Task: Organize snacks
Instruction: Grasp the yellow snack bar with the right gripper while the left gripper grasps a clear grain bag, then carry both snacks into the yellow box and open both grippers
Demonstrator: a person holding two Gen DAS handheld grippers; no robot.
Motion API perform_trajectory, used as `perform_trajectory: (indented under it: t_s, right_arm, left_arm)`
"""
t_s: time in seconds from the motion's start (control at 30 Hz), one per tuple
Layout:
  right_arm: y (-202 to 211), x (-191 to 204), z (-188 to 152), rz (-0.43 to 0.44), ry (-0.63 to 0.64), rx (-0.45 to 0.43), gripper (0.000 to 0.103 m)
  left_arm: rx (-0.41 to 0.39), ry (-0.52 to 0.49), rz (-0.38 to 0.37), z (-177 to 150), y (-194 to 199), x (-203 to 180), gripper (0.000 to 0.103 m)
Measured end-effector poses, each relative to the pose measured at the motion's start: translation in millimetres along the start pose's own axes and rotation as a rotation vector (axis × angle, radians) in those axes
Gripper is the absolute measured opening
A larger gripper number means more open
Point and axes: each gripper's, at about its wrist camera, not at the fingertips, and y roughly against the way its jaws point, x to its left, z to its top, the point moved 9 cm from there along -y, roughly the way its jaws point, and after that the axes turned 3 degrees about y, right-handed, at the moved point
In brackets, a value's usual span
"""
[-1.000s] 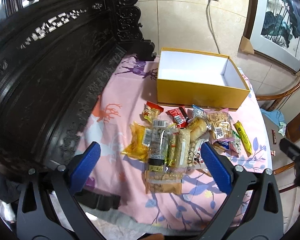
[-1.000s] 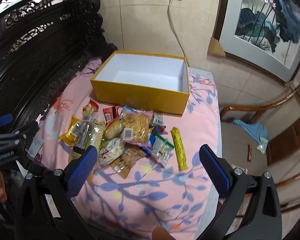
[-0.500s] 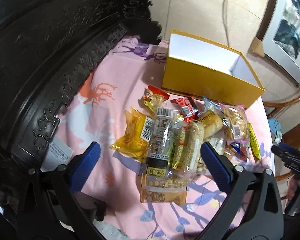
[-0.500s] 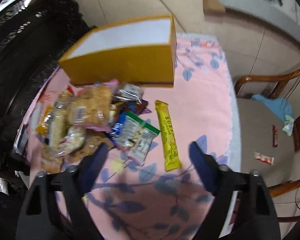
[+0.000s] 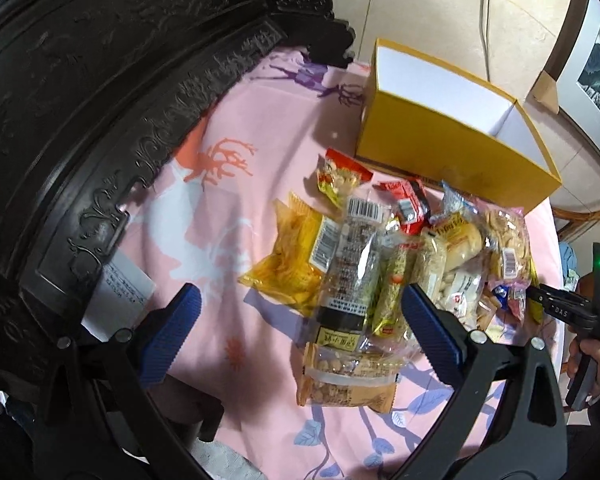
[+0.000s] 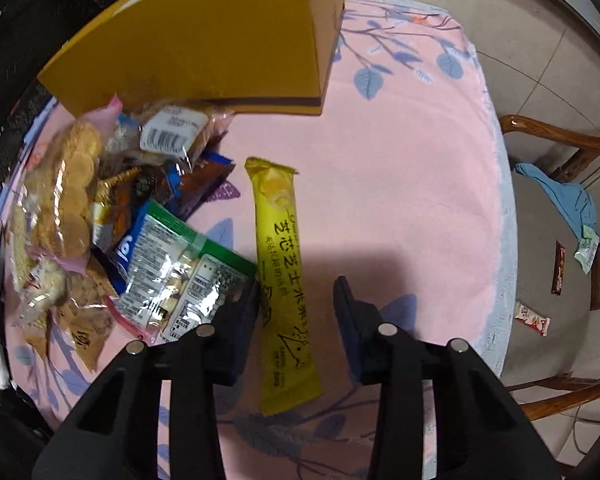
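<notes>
Right tongs: spread, one finger on either side of the long yellow snack stick, low over it; contact with the wrapper cannot be told. The stick lies lengthwise on the pink floral cloth that covers the worktop, apart from the other packets.

Left tongs: spread wide, blue pads showing, nothing between them, hovering above the near end of the snack pile.

Snack pile, near to far in the left view: a clear packet of nut bars nearest the tongs; a long clear packet with a black label lying partly over it; a yellow crinkled bag to its left; a small red-topped bag and a red packet farther back; a bag of round biscuits at the right.

In the right view, a green-edged foil packet lies just left of the yellow stick, overlapping the pile.

Yellow box: open, white inside, standing on the cloth just behind the pile, no snacks seen in it.

Dark carved wooden furniture borders the worktop on the left. A wooden chair stands to the right, with a blue cloth on its seat.
</notes>
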Motion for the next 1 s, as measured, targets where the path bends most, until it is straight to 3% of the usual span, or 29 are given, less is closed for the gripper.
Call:
perform_trajectory:
  t_s: [0.1, 0.37, 0.53, 0.7, 0.93, 1.0]
  right_arm:
    - [0, 2, 0, -0.031, 0.017, -0.011, 0.022]
    - [4, 6, -9, -0.066, -0.025, -0.042, 0.022]
    - [4, 5, -8, -0.068, -0.060, -0.056, 0.022]
    - [4, 6, -8, -0.080, -0.066, -0.066, 0.022]
    - [4, 5, -9, -0.073, -0.075, -0.073, 0.022]
    - [4, 6, -9, -0.074, -0.073, -0.072, 0.022]
  left_arm:
    - [0.042, -0.036, -0.013, -7, -12, -9, 0.101]
    - [0.095, -0.222, -0.078, -16, -44, -66, 0.101]
    - [0.120, -0.245, -0.106, -17, -66, -91, 0.100]
    - [0.179, -0.223, -0.144, -20, -84, -102, 0.056]
    - [0.225, -0.238, -0.133, -31, -98, -112, 0.054]
    - [0.225, -0.225, -0.139, -29, -97, -111, 0.045]
